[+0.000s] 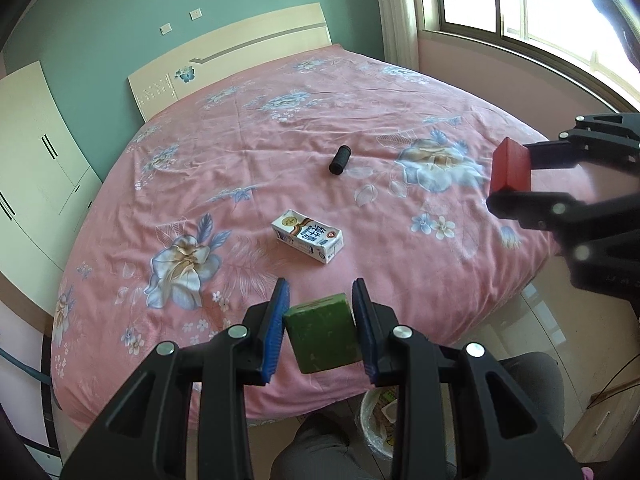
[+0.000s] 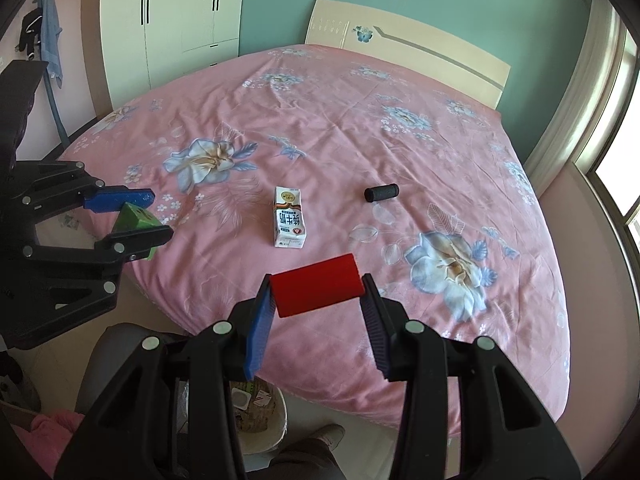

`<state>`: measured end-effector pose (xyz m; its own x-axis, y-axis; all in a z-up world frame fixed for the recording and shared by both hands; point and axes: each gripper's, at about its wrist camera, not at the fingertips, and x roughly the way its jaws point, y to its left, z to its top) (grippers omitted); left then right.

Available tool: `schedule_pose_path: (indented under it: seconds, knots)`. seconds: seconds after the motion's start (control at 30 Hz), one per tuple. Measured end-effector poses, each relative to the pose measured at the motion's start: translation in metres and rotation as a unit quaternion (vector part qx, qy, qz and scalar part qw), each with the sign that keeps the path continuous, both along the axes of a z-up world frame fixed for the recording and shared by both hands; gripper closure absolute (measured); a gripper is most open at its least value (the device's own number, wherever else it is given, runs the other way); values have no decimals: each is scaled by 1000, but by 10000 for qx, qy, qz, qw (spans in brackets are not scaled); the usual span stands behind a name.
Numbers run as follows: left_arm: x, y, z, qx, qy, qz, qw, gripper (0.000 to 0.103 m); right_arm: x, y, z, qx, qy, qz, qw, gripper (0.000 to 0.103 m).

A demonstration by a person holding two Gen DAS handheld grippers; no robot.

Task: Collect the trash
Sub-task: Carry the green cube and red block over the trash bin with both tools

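Note:
My left gripper (image 1: 320, 300) is shut on a green carton (image 1: 324, 334), held above the near edge of the bed; it also shows in the right wrist view (image 2: 138, 222). My right gripper (image 2: 318, 284) is shut on a red box (image 2: 318, 290), which also shows in the left wrist view (image 1: 510, 166). A white milk carton (image 1: 307, 236) lies on the pink bedspread in front of both grippers and shows in the right wrist view (image 2: 289, 218). A black cylinder (image 1: 339, 160) lies farther back on the bed and shows in the right wrist view (image 2: 381, 193).
A white trash bin (image 1: 376, 420) with a liner stands on the floor below the bed's near edge, under the grippers; it also shows in the right wrist view (image 2: 260, 412). A wardrobe (image 2: 172, 20) stands left of the headboard (image 2: 404, 44). A window (image 1: 540, 12) is on the right.

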<state>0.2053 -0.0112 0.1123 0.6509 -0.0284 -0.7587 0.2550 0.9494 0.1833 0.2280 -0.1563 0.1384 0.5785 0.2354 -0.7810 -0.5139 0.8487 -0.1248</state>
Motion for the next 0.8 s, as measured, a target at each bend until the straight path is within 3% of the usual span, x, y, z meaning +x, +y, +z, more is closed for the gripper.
schedule_pose_path:
  seconds: [0.8]
  knots:
    - [-45,5,-120,-62,693,-36,9976,68,-75,5,-128,-65,375,-109,9992,59]
